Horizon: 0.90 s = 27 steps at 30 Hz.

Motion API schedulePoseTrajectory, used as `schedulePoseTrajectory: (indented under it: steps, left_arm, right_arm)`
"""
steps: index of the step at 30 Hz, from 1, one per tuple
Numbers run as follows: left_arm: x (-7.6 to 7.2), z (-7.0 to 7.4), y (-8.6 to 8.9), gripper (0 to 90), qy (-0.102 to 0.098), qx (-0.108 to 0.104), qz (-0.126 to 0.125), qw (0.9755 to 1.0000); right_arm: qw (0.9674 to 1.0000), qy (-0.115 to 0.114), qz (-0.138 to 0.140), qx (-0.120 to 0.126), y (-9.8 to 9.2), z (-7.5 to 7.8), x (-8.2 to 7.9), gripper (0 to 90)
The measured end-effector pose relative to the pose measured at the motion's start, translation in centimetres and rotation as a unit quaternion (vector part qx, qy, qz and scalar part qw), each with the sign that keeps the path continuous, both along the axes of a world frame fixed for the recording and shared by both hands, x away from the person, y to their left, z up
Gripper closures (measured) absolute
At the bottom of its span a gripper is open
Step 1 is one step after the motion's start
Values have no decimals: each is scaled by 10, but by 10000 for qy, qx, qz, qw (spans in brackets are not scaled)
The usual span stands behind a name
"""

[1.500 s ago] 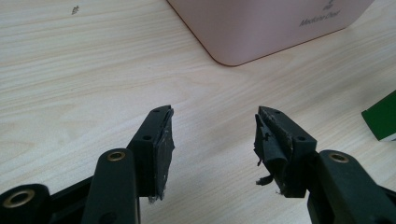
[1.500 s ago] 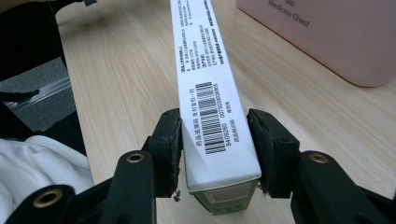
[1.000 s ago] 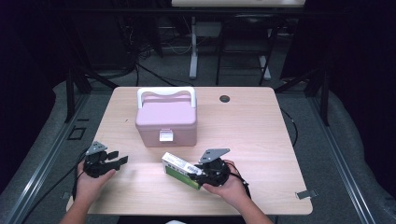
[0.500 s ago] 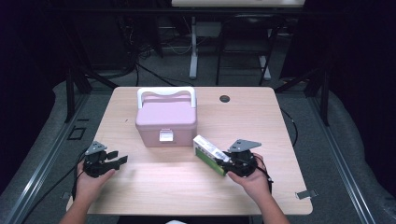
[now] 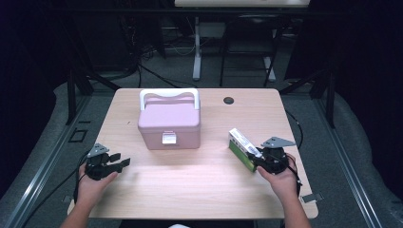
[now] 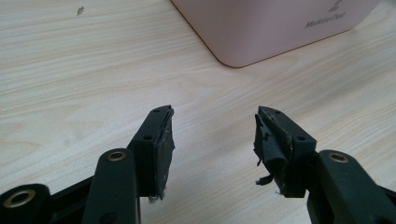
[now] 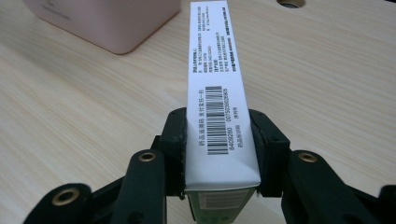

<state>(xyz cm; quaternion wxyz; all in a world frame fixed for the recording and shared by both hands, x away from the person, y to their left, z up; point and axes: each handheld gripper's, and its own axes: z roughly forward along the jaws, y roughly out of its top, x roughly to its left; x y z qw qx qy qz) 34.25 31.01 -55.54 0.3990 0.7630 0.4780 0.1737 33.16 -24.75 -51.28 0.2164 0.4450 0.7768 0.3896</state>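
- The right gripper (image 7: 218,140) clamps its two black pads on the long sides of a medicine carton (image 7: 215,84), jaws about half apart.
- The left gripper (image 6: 212,140) gapes with nothing between its pads, low at the frame's left in the high view.
- The carton is white on top with a barcode and small print, green below.
- In the high view it sits at lower right of the table (image 5: 190,190), its long axis slanting toward the upper left, to the pink box (image 5: 168,124).

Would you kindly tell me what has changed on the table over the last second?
The right gripper, clamped on the green-and-white carton, carried it rightward from the table's middle toward the right edge. The left gripper stayed put with its jaws open, and the pink box remains closed in place.
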Motion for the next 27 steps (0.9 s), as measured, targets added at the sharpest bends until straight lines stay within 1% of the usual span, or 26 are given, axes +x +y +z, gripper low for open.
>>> schedulePoseTrajectory:
  steps: [4, 6, 8, 13, 18, 20, 21, 23, 24, 25, 26, 27]
  left_arm:
    - [0, 0, 0, 468, 0, -1, -4, 10000]
    - [0, 0, 0, 468, -14, -6, 11, 10000]
    - [0, 0, 0, 468, -11, -2, 8, 10000]
    - [0, 1, 0, 468, 6, 0, -12, 10000]
    - [0, 0, 0, 468, 19, 1, -25, 10000]
    - [0, 0, 0, 468, 22, 8, -34, 10000]
    - [0, 1, 0, 468, 47, 26, -40, 10000]
    - [0, 1, 0, 468, 44, 22, -41, 10000]
    - [0, 0, -1, 467, 1, -1, -18, 10000]
    - [0, 0, -1, 467, 1, -1, -18, 10000]
    - [0, 1, 0, 467, 57, 21, -51, 10000]
    - [0, 0, 0, 467, 29, -6, -42, 10000]
  right_arm:
    - [9999, 82, -98, -42, -14, -4, 0, 618]
    - [9998, 119, -163, 56, -20, -5, -1, 618]
    - [9998, 109, -165, 26, -26, -5, -1, 617]
    - [9995, 196, -198, 120, -38, -6, -2, 615]
    - [9996, 185, -207, 101, -48, -8, -3, 611]
    - [9994, 224, -237, 107, -50, -9, -3, 608]
    - [9995, 191, -228, 98, -52, -9, -3, 607]
    - [9994, 211, -238, 109, -52, -9, -4, 605]
    - [9995, 191, -215, 105, -51, -9, -3, 592]
    - [9995, 191, -215, 105, -51, -9, -3, 592]
    - [9995, 190, -206, 113, -50, -9, -3, 580]
    - [9995, 166, -228, 104, -49, -8, -4, 551]
